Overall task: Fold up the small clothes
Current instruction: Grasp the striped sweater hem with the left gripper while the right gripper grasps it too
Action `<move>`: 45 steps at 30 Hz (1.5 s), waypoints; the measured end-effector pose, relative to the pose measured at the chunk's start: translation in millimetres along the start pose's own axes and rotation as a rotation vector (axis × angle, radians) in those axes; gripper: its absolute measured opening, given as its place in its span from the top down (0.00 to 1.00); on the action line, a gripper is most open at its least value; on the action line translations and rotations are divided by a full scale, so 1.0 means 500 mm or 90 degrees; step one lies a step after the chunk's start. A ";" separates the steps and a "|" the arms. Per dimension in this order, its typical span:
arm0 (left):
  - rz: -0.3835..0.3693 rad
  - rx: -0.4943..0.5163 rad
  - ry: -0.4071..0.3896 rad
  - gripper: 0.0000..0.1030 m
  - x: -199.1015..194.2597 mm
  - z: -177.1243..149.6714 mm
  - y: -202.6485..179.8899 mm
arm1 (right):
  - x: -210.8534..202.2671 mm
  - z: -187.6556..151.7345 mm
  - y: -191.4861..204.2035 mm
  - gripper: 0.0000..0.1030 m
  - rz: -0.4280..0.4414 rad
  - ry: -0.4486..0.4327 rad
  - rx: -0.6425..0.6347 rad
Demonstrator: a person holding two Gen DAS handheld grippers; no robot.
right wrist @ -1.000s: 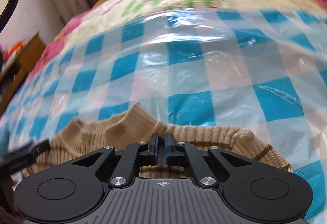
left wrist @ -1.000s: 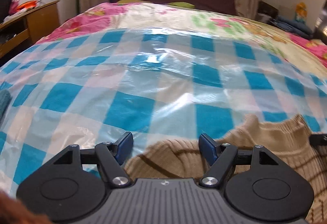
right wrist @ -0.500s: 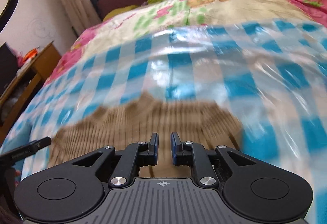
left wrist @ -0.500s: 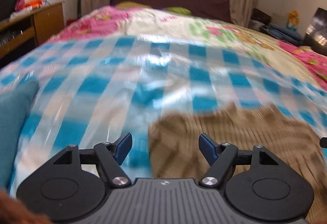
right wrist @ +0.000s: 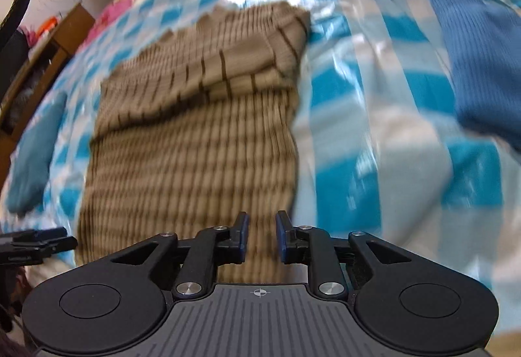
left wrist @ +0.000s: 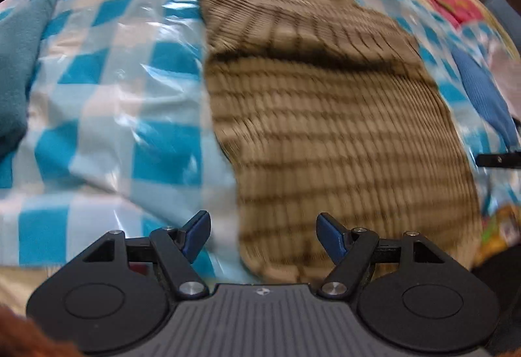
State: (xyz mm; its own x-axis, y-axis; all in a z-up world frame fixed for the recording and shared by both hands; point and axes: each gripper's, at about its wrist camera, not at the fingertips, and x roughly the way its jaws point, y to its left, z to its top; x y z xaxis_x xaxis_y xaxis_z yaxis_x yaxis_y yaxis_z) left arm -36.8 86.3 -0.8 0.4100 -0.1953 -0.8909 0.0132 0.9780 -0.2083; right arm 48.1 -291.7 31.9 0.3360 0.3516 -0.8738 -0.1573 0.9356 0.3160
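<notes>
A checked plastic sheet (left wrist: 97, 70) covers the bed, and the tan striped sweater (left wrist: 325, 129) lies flat on it, top part folded down. It looks soft, light and floppy on slick plastic, so pinch a hem corner. The left gripper (left wrist: 263, 235) is spread wide, empty; the right gripper (right wrist: 262, 235) is slightly parted, holding nothing

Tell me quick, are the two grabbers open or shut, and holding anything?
Left gripper: open, holding nothing.
Right gripper: fingers a little apart, open, holding nothing, above the brown sweater.
</notes>
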 end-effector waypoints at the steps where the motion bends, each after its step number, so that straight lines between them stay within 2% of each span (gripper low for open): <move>1: -0.006 0.023 0.000 0.26 -0.004 -0.006 -0.011 | -0.004 -0.010 0.001 0.80 -0.001 0.009 -0.004; 7: -0.068 0.235 0.031 0.26 -0.022 -0.007 -0.083 | -0.009 -0.039 0.024 0.80 -0.001 0.055 -0.032; 12: -0.074 0.393 0.082 0.26 -0.003 -0.025 -0.125 | -0.008 -0.053 0.056 0.79 0.014 0.079 -0.084; 14: -0.071 0.445 0.102 0.32 0.015 -0.034 -0.141 | -0.003 -0.056 0.072 0.79 0.009 0.089 -0.113; 16: -0.070 0.485 0.126 0.50 0.033 -0.044 -0.152 | -0.001 -0.057 0.088 0.79 0.006 0.097 -0.146; 20: -0.060 0.537 0.153 0.68 0.064 -0.048 -0.169 | -0.006 -0.059 0.108 0.79 0.015 0.114 -0.206; 22: -0.057 0.550 0.162 0.77 0.069 -0.050 -0.170 | -0.007 -0.061 0.116 0.79 0.017 0.124 -0.242; 27: -0.056 0.564 0.159 0.84 0.069 -0.057 -0.177 | -0.002 -0.074 0.138 0.79 0.018 0.169 -0.354; 33: -0.087 0.447 0.134 0.87 0.055 -0.031 -0.141 | 0.009 -0.090 0.170 0.79 0.034 0.219 -0.483; 36: -0.099 0.389 0.125 0.88 0.048 -0.026 -0.119 | 0.015 -0.100 0.189 0.79 0.068 0.255 -0.530; 39: -0.104 0.362 0.119 0.88 0.040 -0.031 -0.109 | 0.027 -0.115 0.206 0.77 0.094 0.280 -0.576; 45: -0.115 0.348 0.112 0.88 0.038 -0.034 -0.106 | 0.084 -0.132 0.207 0.77 0.084 0.326 -0.624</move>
State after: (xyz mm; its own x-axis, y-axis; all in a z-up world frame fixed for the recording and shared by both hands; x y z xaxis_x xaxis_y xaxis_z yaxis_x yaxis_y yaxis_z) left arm -45.1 29.4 -13.6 0.2020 -0.3252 -0.9238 0.5545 0.8155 -0.1658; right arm -15.1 -182.1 3.5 -0.1240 0.1806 -0.9757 -0.9046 0.3835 0.1859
